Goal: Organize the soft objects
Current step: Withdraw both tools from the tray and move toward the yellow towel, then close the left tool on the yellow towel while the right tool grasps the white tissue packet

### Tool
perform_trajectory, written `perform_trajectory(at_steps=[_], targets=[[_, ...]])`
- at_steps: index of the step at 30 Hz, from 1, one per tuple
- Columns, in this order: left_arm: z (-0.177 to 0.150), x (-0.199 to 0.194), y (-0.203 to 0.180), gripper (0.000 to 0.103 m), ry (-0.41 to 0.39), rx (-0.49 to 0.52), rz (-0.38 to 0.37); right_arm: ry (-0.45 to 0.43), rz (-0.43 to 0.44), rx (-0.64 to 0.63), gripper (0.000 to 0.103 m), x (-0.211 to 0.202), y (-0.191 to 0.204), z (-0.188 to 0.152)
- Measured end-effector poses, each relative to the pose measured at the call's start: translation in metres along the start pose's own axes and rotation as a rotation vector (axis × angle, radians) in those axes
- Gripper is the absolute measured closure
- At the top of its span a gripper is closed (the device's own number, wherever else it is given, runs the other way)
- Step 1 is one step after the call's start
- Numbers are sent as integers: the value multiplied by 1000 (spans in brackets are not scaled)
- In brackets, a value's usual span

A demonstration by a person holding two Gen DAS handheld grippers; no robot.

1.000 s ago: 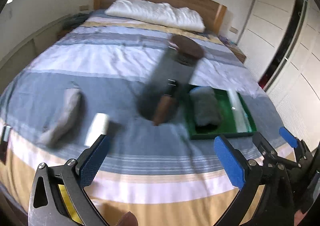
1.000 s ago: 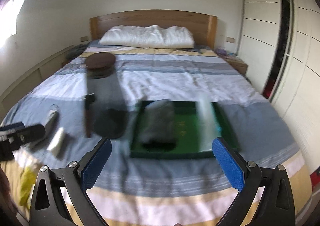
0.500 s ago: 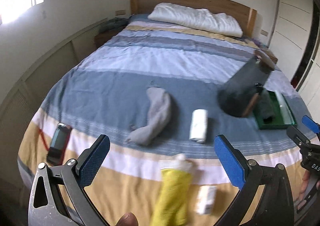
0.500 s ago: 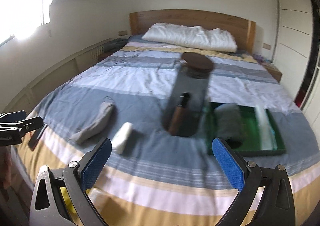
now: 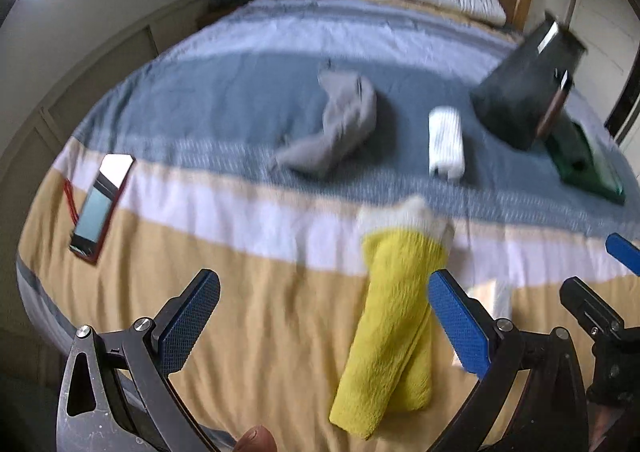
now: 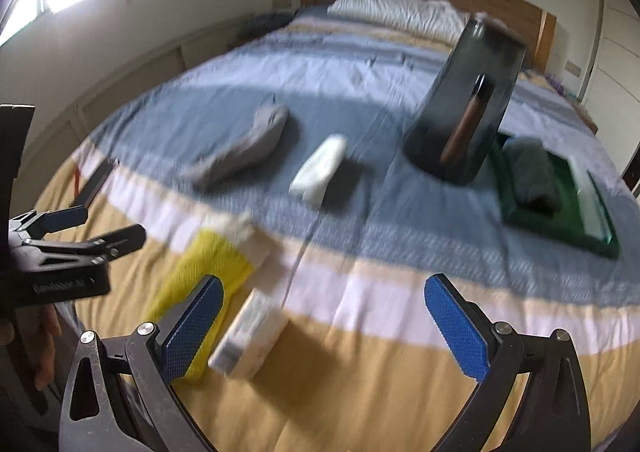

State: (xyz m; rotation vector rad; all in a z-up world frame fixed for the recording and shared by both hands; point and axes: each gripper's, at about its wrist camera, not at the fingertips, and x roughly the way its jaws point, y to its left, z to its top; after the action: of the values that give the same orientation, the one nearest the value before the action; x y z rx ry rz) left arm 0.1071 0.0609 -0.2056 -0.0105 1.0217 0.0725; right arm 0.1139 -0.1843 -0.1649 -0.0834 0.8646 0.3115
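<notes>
A bedroom with a wooden headboard and white pillow holds a bed (image 5: 248, 316) covered in a blue, white and tan striped quilt. Near its foot lies a rolled yellow-and-white fuzzy sock (image 5: 394, 316), with a small white box (image 6: 250, 336) just beside it. Farther up are a crumpled grey sock (image 5: 336, 127), a rolled white sock (image 5: 446, 141), a tall dark translucent jar (image 6: 468, 103) and a green tray (image 6: 560, 230) carrying a folded dark grey cloth (image 6: 530, 173). A red-cased phone (image 5: 100, 203) rests at the bed's left edge. The left gripper (image 5: 324, 326) and the right gripper (image 6: 324, 328) both hover released, jaws wide apart, holding nothing.
</notes>
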Motion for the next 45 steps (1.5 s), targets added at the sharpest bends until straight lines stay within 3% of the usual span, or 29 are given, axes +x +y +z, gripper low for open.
perform_trajectory(at_steps=[14,30,41,45], targets=[[-30,39,-18,1,81,84,-24,81,-9,-33,2,29,23,-12],[-37,64,-49,3,121,205,-69,122,-6,-27,3,48,29,-16],[-38,70,-49,45,151,223,-158,140,-7,-19,3,60,29,-19],[-38,69,-48,55,148,206,-185,143,-4,-15,3,62,29,-19]])
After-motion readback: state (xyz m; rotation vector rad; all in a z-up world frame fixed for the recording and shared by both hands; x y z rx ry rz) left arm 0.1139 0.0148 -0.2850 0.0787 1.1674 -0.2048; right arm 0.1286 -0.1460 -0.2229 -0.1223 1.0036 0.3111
